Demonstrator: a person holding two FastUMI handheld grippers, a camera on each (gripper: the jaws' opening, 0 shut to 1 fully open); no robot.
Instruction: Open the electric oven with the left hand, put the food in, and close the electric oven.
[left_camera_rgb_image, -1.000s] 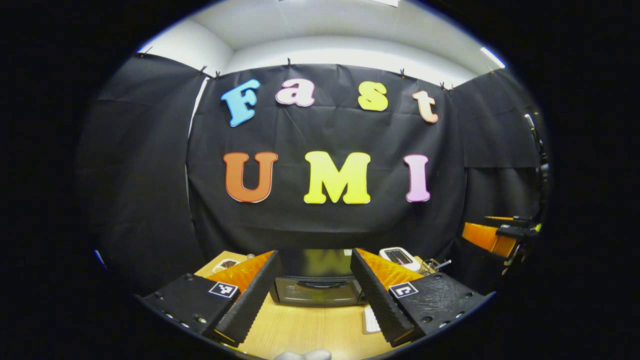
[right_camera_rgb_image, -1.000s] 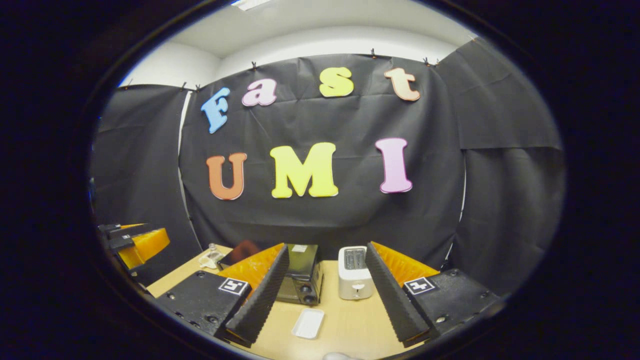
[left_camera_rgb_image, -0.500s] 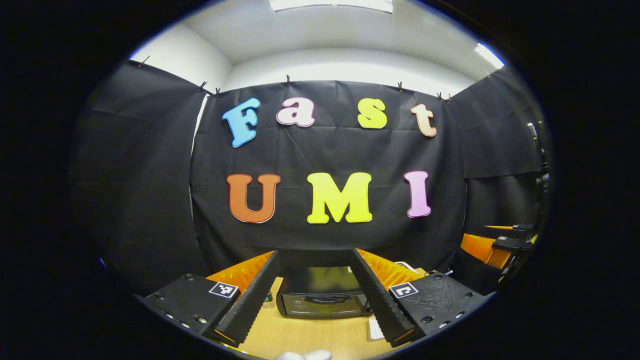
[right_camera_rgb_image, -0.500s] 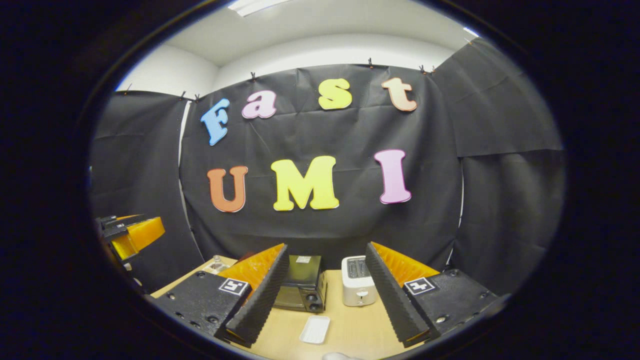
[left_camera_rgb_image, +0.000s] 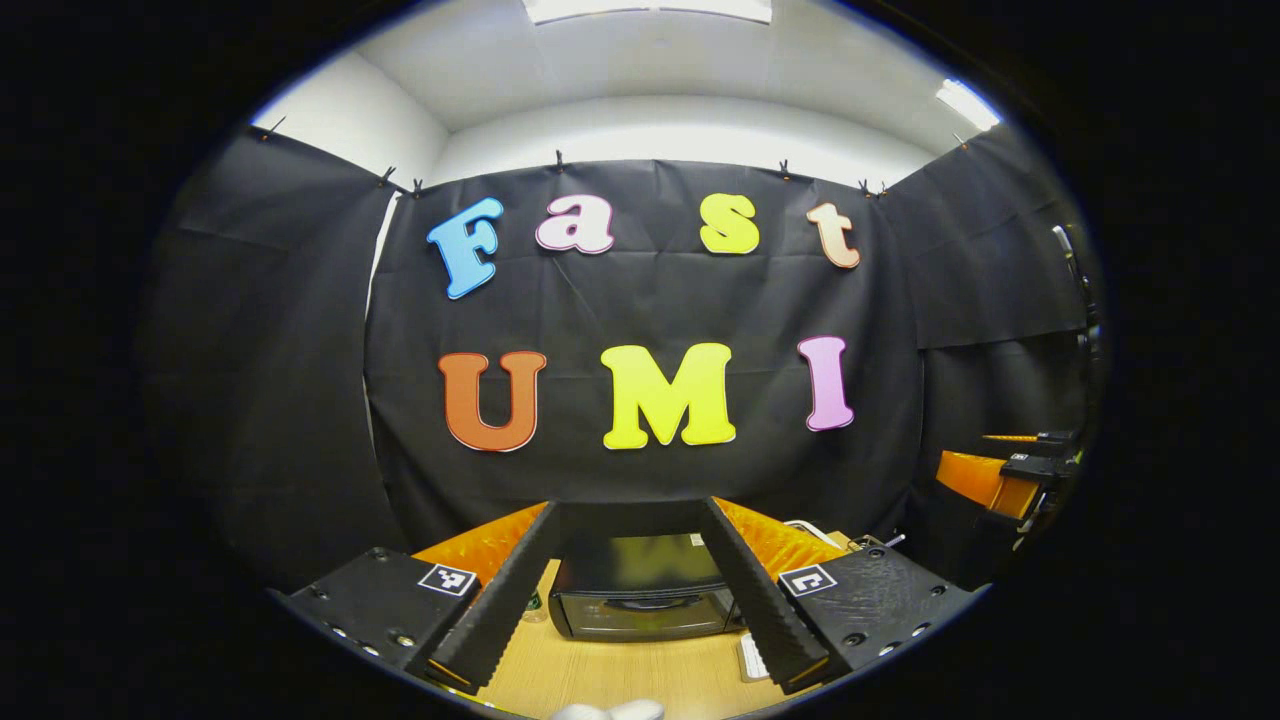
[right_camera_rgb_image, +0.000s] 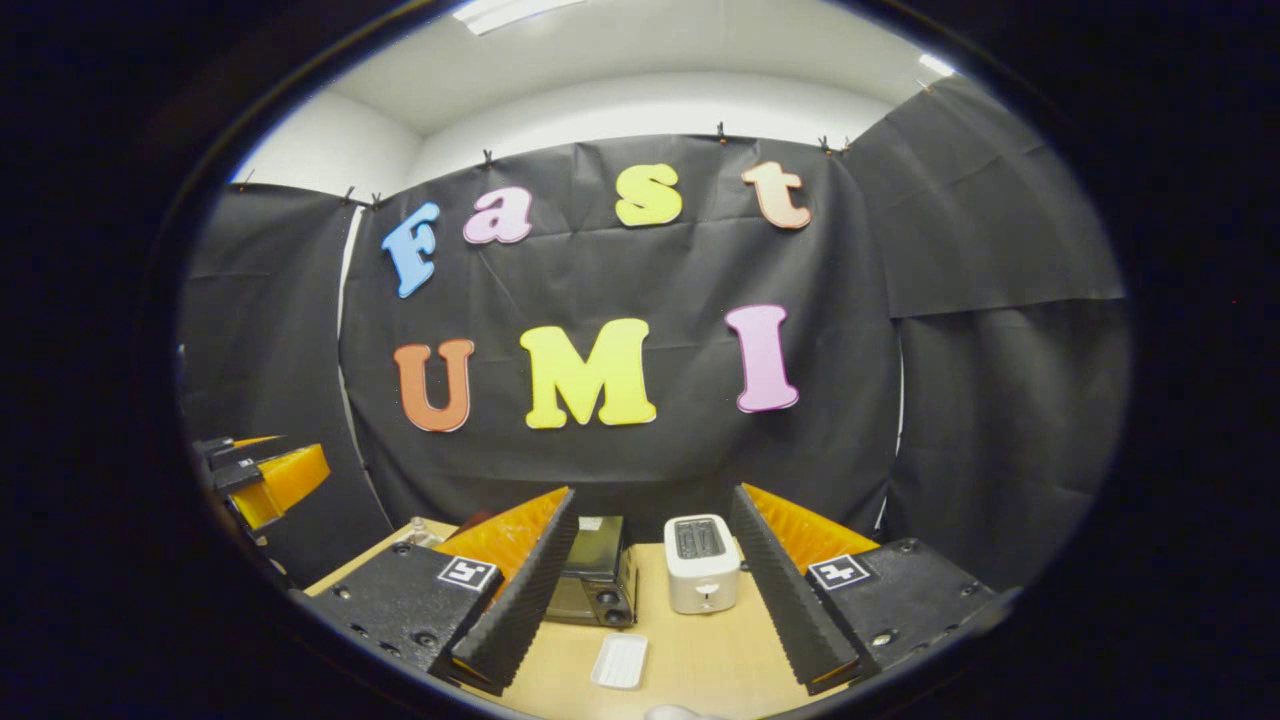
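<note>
A black electric oven (left_camera_rgb_image: 640, 598) stands on the wooden table (left_camera_rgb_image: 610, 675) with its glass door closed and a dark handle along the door's top. My left gripper (left_camera_rgb_image: 625, 520) is open, held well back from the oven, which sits framed between its fingers. In the right gripper view the oven (right_camera_rgb_image: 597, 585) appears from its right side, knobs facing me. My right gripper (right_camera_rgb_image: 650, 498) is also open and empty, back from the table. The other gripper (right_camera_rgb_image: 262, 480) shows far off at the left edge.
A white toaster (right_camera_rgb_image: 701, 562) stands to the right of the oven. In front of the oven lies a small white tray (right_camera_rgb_image: 620, 661). A small jar (left_camera_rgb_image: 536, 604) sits left of the oven. The right gripper (left_camera_rgb_image: 1005, 475) hangs at the far right of the left gripper view.
Both cameras tilted upward and shifted slightly, so the oven and toaster sit lower in the views. Both grippers stayed open and empty.
</note>
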